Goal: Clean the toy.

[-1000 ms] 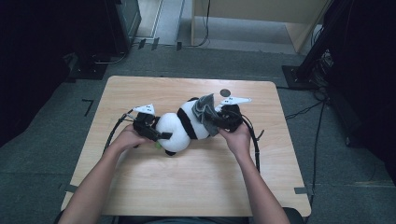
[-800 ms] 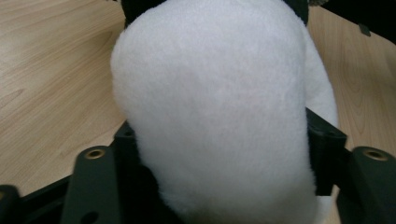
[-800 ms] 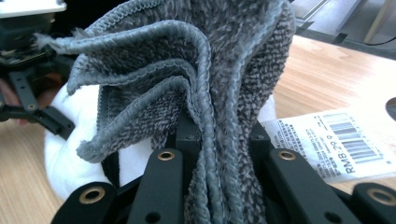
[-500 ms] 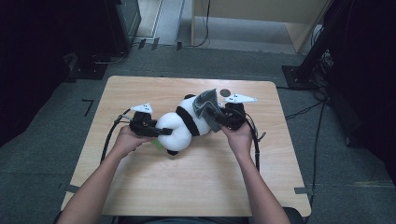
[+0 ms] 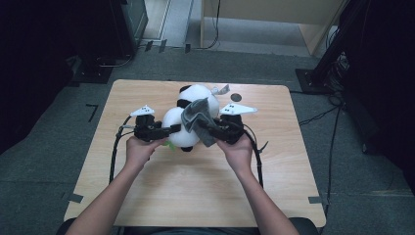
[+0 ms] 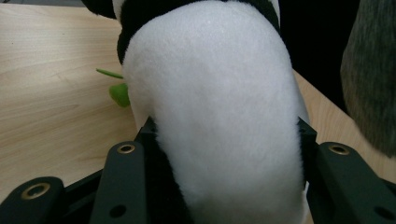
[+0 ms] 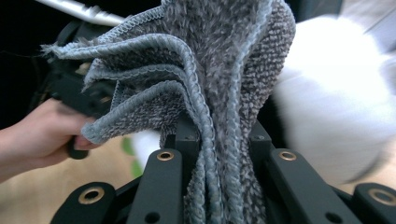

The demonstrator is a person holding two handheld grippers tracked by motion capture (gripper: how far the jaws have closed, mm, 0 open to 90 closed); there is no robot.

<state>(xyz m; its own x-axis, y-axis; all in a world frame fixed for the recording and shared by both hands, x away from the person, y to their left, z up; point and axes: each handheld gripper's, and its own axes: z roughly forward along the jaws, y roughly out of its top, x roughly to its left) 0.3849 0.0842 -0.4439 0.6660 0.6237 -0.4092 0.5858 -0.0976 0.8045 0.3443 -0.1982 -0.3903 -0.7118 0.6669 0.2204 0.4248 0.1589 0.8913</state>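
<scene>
A black-and-white plush panda (image 5: 199, 96) lies in the middle of the wooden table (image 5: 147, 93). My left gripper (image 5: 172, 130) comes in from the left; its jaws have just closed in on the panda's white body (image 6: 215, 107) and the pads press into the plush on both sides, as the left gripper (image 6: 224, 137) view shows. A folded grey cloth (image 5: 195, 116) rests against the panda's right side. My right gripper (image 5: 208, 126) is shut on that cloth (image 7: 210, 70), which fans out above the right gripper (image 7: 217, 135). A green bit (image 6: 119, 93) pokes out beside the panda.
A small dark round spot (image 5: 236, 97) marks the table behind the right gripper. Cables (image 5: 115, 152) trail from both grippers over the tabletop. Beyond the table stand a wooden cabinet (image 5: 274, 19) and dark equipment (image 5: 342, 54) on grey floor.
The left jaws went from open beside the panda to shut on its white body. The panda has tipped up toward the far side. The right gripper brought the cloth slightly left.
</scene>
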